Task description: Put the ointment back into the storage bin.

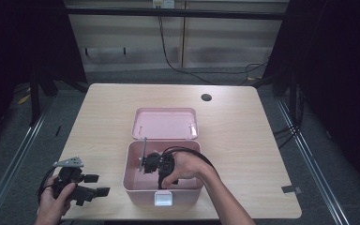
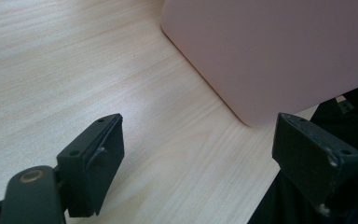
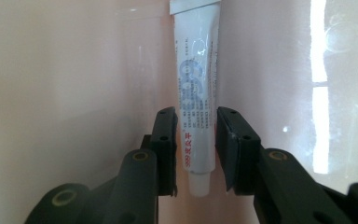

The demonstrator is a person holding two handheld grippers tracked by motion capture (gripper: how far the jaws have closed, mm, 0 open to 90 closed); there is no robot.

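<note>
A pink box stands open at the table's front middle, its lid laid back behind it. My right gripper reaches down into the box. In the right gripper view a white tube with blue print lies against the pink inner wall. Its capped end sits between my right gripper's jaws; the pads flank it closely, with a thin gap on the left. My left gripper rests on the table left of the box, jaws wide apart with nothing between them, and the box's outer wall is just ahead.
A white latch sits on the box's front wall. A dark round hole marks the table's far right. The table's front edge runs just below the box. Cables trail on the floor behind.
</note>
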